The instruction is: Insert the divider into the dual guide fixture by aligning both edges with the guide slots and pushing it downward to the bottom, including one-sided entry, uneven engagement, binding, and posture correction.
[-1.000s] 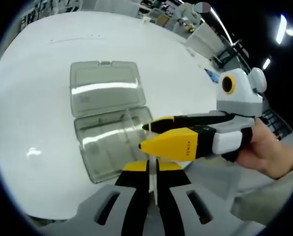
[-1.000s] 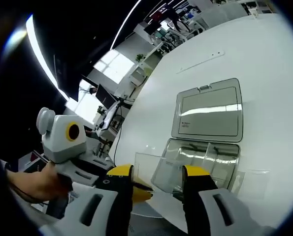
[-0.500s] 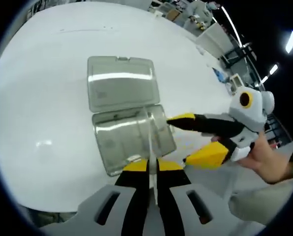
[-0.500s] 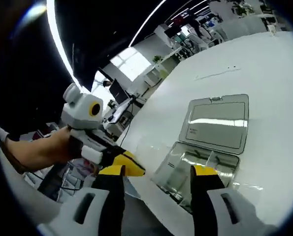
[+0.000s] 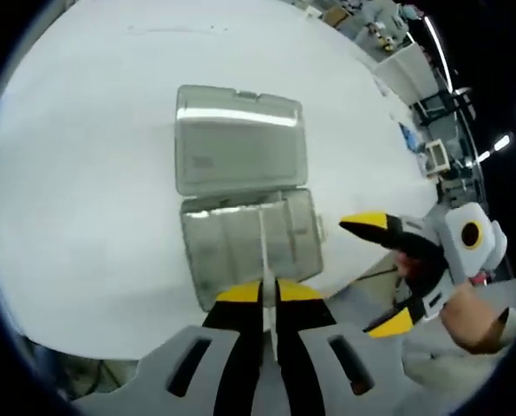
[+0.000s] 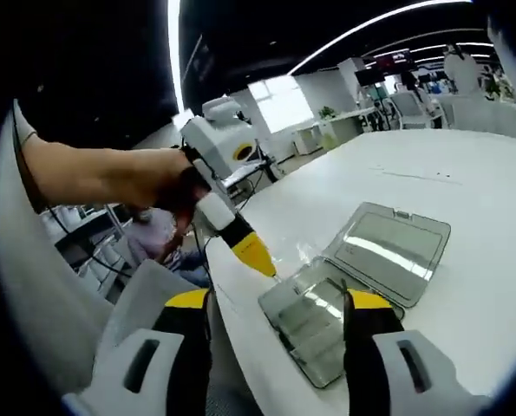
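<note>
Between the clenched fingers of the left gripper, gripped edge-on: the thin clear divider. Stood above the middle of the clear fixture tray, running from the near wall toward the hinge. Could not tell whether either edge had entered a guide slot.

Lay flat on the white counter with the lid folded open behind the tray.

Waited off the counter edge, well apart from the tray: right gripper, fingers spread wide and released, grasping nothing, carried in a hand.

Judged as the step in hand: aligning and starting the insertion. Called for, by that judgement:
- Squaring both divider edges to their slots before any downward push.
- Keeping the divider upright; tilt likely to seat one side first and bind.
- Pushing down evenly, and backing off to level the divider if one side dragged.
- Bringing the right gripper in to steady the tray or press the free edge.
</note>
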A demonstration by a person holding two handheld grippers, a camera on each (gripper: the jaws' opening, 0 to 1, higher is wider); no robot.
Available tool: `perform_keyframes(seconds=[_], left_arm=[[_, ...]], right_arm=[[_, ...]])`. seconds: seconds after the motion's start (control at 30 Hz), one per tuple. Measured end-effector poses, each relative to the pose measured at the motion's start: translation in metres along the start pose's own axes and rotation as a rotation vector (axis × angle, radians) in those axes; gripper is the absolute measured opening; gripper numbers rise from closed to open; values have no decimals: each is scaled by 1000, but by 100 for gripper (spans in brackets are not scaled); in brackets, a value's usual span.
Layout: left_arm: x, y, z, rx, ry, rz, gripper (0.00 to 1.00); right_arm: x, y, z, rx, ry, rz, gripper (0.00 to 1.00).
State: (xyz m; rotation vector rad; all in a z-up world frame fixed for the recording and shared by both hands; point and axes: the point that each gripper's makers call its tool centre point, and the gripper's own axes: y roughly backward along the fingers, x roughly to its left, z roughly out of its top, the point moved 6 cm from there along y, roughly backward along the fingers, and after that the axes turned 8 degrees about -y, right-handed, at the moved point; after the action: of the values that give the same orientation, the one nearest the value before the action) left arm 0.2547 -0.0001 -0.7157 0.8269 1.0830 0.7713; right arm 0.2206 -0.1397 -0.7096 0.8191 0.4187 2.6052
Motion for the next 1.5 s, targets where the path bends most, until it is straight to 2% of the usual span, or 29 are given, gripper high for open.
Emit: perform_keyframes(seconds=[0.23,0.87,1.03,1.5], left_arm=[[2,-3,2,29,18,28,1],[8,-16,6,77,42,77,1],[8,-21,9,89,48,85,1],[9,-31,11,117,60,104,1]], right_arm=[[3,4,-7,21,99,5,62],[5,9,-9,15,140,34,64],[5,11,-11,31,158,33,67],[2,11,-18,76,236,10,68]])
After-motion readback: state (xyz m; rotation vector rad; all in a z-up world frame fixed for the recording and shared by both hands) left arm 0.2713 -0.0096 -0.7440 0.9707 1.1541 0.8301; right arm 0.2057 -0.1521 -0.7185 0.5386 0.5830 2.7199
